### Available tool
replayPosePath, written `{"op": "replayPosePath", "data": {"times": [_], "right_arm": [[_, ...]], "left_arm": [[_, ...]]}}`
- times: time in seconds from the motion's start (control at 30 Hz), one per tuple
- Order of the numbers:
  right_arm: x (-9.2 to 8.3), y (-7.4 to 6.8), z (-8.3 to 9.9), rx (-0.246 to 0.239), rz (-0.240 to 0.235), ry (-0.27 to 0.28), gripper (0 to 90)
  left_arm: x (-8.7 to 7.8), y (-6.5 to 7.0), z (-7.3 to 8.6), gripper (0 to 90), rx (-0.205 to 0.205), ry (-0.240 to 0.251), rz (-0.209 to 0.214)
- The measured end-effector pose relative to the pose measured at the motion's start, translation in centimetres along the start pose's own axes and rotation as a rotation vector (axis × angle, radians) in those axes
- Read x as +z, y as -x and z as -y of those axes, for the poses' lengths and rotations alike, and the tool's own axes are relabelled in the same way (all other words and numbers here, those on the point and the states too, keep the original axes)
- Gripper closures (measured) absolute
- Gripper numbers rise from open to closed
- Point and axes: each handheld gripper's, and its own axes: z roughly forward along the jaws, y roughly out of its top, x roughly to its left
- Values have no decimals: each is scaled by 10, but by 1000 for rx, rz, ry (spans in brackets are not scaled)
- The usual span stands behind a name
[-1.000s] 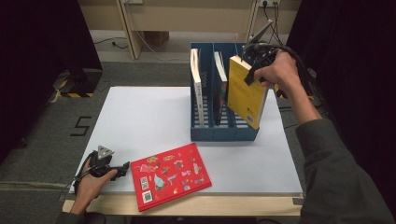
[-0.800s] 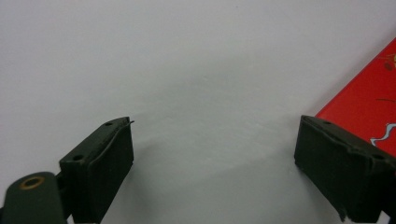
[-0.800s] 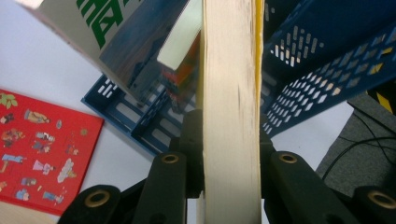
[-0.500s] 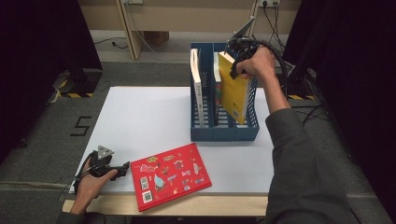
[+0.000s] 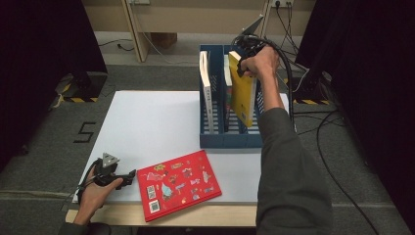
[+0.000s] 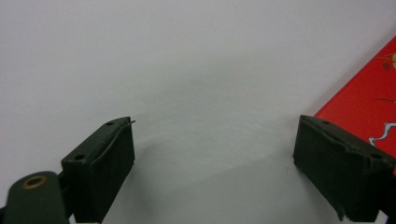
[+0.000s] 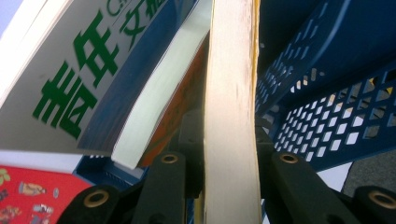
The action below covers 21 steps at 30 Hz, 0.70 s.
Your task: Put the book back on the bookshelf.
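Dark curtains are framing the scene while a white counter [image 5: 147, 122] is sitting in the middle of a grey carpeted floor; the blue file rack [image 5: 230, 139] is standing on the counter's far right part, and everything is being placed from it; the right gripper [image 5: 246, 51] is hanging over the rack's rightmost slot, its fingers clamped on the top edge of a yellow book [image 5: 243, 95]; the right gripper view is showing those fingers pressing both faces of the book's pale page block [image 7: 232, 116]; the book is standing nearly upright, its lower end down inside that rightmost slot; a white book [image 5: 205, 93] is sitting in the rack's left slot and another book [image 5: 226, 78] in the middle one; a red book [image 5: 178, 183] is lying flat in front of the rack, near the counter's front edge; the left gripper [image 5: 128, 175] is resting just left of the red book, fingers [image 6: 100, 168] standing wide apart with nothing between them.
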Motion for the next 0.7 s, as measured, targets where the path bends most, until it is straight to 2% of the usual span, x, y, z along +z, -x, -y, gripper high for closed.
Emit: {"op": "replayPosePath", "data": {"times": [0.53,0.7], "right_arm": [[16,-1,-12,75,25,23,749],[28,1,-12,92,26,38,749]], "left_arm": [[-1,1,0,131,4,1,1],[-1,1,0,134,6,0,0]]}}
